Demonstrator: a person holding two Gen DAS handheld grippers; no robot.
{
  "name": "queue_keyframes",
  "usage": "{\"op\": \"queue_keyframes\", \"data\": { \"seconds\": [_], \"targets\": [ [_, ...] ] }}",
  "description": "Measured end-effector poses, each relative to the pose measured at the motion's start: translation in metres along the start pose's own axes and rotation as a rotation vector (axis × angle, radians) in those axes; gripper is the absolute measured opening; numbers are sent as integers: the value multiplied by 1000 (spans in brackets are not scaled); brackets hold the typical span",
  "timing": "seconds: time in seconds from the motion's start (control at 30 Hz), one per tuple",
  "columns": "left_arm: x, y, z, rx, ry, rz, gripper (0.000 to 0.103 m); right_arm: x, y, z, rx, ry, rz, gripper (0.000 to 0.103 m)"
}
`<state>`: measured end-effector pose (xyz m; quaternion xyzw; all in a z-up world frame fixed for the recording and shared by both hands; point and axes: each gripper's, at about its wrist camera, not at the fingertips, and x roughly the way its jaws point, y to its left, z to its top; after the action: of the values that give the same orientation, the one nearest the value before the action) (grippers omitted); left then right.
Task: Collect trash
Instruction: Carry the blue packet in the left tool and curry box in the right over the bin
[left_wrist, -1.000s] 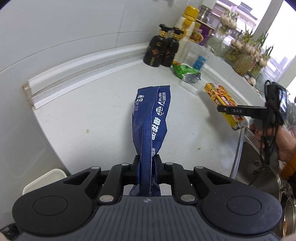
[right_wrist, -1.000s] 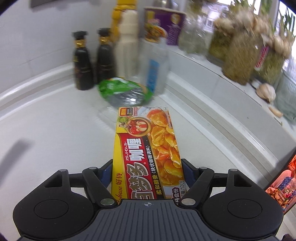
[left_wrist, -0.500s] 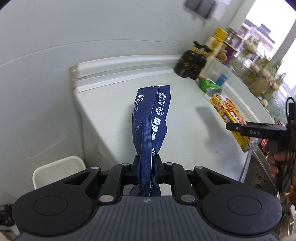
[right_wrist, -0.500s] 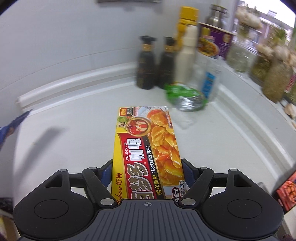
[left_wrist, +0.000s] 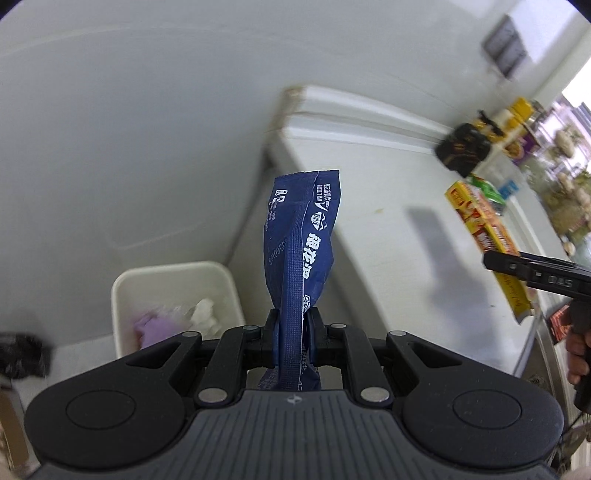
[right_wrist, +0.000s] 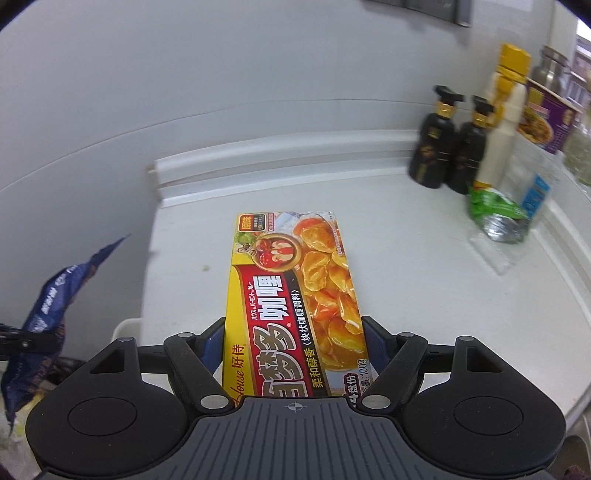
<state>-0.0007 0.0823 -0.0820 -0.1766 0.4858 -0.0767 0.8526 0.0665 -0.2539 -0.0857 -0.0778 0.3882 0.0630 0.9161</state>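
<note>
My left gripper (left_wrist: 293, 325) is shut on a dark blue snack wrapper (left_wrist: 301, 240), which stands up from the jaws past the left end of the white counter (left_wrist: 388, 236). Below and left of it sits a white bin (left_wrist: 173, 291) with purple and white waste inside. My right gripper (right_wrist: 293, 332) is shut on a yellow curry box (right_wrist: 295, 291), held flat above the counter (right_wrist: 406, 266). The blue wrapper (right_wrist: 48, 295) shows at the left edge of the right wrist view, and the curry box (left_wrist: 487, 236) with the right gripper (left_wrist: 517, 264) shows at the right of the left wrist view.
Two black bottles (right_wrist: 450, 144), a yellow-capped white bottle (right_wrist: 506, 110), a purple cup (right_wrist: 546, 118) and a green wrapper (right_wrist: 495, 214) on clear packaging stand at the counter's far right corner. A grey wall (left_wrist: 147, 129) rises behind the bin. A dark bag (left_wrist: 22, 354) lies on the floor.
My left gripper has swung left off the counter's end, bringing the bin into full view under the wrapper. My right gripper has also moved left with the curry box, away from the bottles.
</note>
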Motion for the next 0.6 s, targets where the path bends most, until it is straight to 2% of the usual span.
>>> {"op": "queue_keyframes", "data": {
  "seconds": [0.23,0.6],
  "targets": [
    [12,42,-16,-114,47,63,13,6,56,4,-90,18,97,75],
    [66,102,-37,-333,193,127,13,32,144,0,-243,96,223,75]
  ]
}}
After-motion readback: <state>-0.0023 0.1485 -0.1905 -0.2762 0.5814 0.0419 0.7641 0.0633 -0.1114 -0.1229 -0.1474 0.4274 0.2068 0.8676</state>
